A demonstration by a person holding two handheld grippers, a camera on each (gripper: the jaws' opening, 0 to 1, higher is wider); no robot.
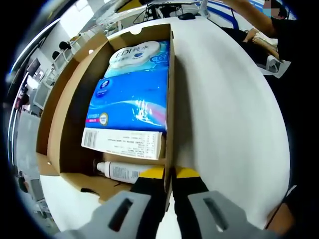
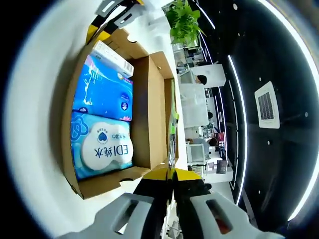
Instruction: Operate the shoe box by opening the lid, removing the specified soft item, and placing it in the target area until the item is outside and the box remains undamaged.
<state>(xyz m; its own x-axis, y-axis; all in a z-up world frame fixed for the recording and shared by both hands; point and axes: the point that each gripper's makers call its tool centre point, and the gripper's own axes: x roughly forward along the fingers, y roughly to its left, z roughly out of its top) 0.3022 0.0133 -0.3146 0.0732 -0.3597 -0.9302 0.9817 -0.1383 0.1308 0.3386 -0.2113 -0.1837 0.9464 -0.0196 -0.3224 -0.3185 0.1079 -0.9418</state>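
An open cardboard shoe box [image 1: 70,119] lies on a white table [image 1: 224,114]. Inside lie a blue tissue pack [image 1: 130,102], a pale "EDI" wipes pack [image 1: 137,54], a small white carton [image 1: 122,143] and a white bottle [image 1: 119,171]. My left gripper [image 1: 169,173] is shut on the box's near side wall. In the right gripper view the same box [image 2: 99,186] holds the wipes pack [image 2: 102,147] and the tissue pack [image 2: 102,89], with the lid [image 2: 149,109] standing open. There my right gripper [image 2: 173,173] is shut on the lid's thin outer edge. The left gripper [image 2: 112,15] shows at the far end.
The white table [image 2: 35,99] spreads wide beside the box. A person in dark clothes [image 1: 279,35] sits at the table's far side. A potted plant [image 2: 184,20] and office desks stand beyond the box.
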